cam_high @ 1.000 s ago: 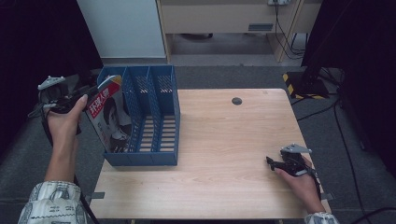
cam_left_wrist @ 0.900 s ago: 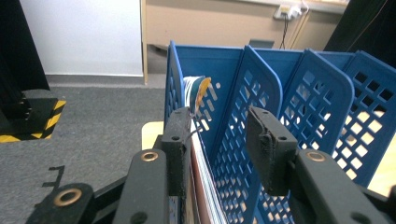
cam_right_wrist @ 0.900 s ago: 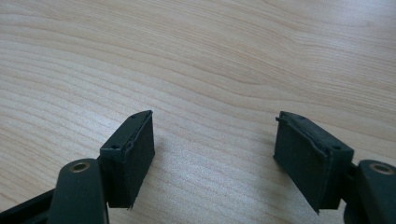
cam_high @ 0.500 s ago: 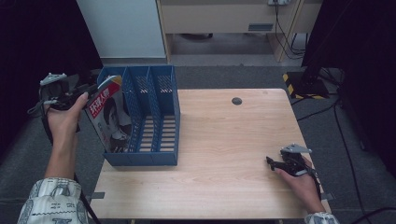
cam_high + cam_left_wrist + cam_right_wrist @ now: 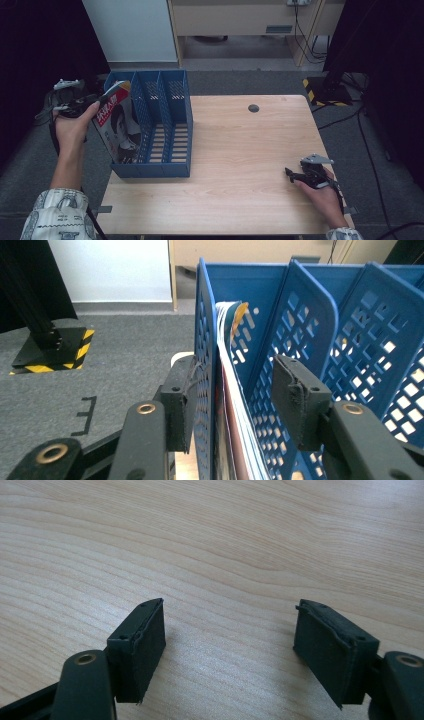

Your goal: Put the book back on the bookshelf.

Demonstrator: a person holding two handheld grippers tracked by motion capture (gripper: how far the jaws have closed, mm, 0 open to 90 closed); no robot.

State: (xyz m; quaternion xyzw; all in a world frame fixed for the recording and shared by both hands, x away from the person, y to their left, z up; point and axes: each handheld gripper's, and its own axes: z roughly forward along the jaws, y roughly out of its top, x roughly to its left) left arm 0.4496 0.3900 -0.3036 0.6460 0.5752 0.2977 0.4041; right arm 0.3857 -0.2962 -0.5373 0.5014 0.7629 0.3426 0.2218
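1. The magazine (image 5: 116, 125) stands upright in the file rack's (image 5: 172, 167) leftmost slot, long axis vertical.
2. The left gripper (image 5: 235, 400), jaws just opening, straddles magazine and rack wall; its right pad stands clear.
3. The right gripper (image 5: 291, 174), spread and empty, rests at the table's (image 5: 240, 150) four o'clock, farther away.

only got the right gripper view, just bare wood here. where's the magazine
observer: The magazine stands in the leftmost slot of the blue file rack, at the left edge of the table.
operator: left gripper gripping it
observer: No. The left gripper straddles the rack's outer wall and the magazine. Its jaws have just been opening, and one pad stands clear of the pages.
operator: other slots
observer: Both look empty.
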